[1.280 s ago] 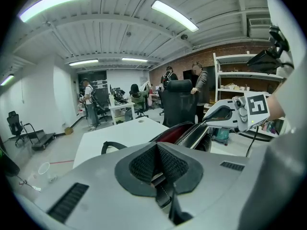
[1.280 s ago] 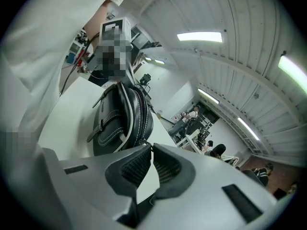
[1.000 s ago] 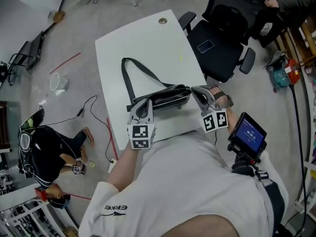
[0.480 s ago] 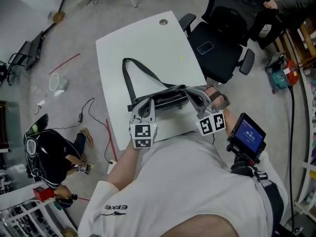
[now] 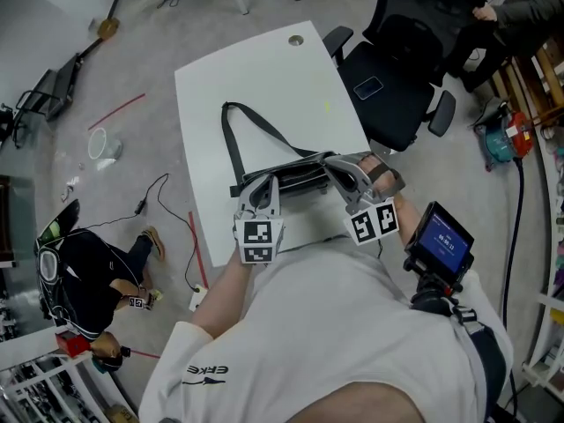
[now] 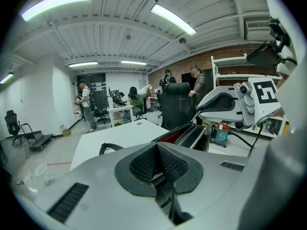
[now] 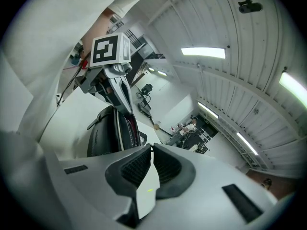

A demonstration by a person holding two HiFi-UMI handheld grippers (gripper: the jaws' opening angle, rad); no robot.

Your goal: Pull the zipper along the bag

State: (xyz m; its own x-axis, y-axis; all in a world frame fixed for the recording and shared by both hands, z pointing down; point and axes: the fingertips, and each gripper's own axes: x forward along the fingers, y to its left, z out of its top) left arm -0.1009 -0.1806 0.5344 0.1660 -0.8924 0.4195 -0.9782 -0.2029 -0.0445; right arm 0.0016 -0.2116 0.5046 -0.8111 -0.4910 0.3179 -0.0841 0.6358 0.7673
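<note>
- Head view: a black bag (image 5: 295, 176) lies on a white surface (image 5: 264, 69), close to the edge nearest the person. Its mouth gapes upward.
- The bag's long strap (image 5: 233, 135) loops away from the bag's left end and lies flat on the surface.
- The left gripper (image 5: 260, 188) sits at the bag's left end and the right gripper (image 5: 335, 163) at its right end, so the bag lies between the two.
- A black office chair (image 5: 388, 77) stands just beside the far right side of the surface.
- Left gripper view: the jaws are pressed together, pinching a black stitched tab (image 6: 163, 192) that runs down between the pads.
- Beyond the jaws the bag stretches away to the right. Its mouth is open, with red lining showing along the zipper teeth.
- The right gripper, marker cube uppermost, reaches down onto the bag's far end.
- Right gripper view: the jaws are drawn in until their tips almost meet, right at the bag's top edge.
- A tiny dark piece, seemingly the zipper pull (image 7: 150, 150), sits between the tips. It is too small to be sure.
- The bag lies just left of the jaws with its opening toward the camera, and the left gripper stands over its far end.
</note>
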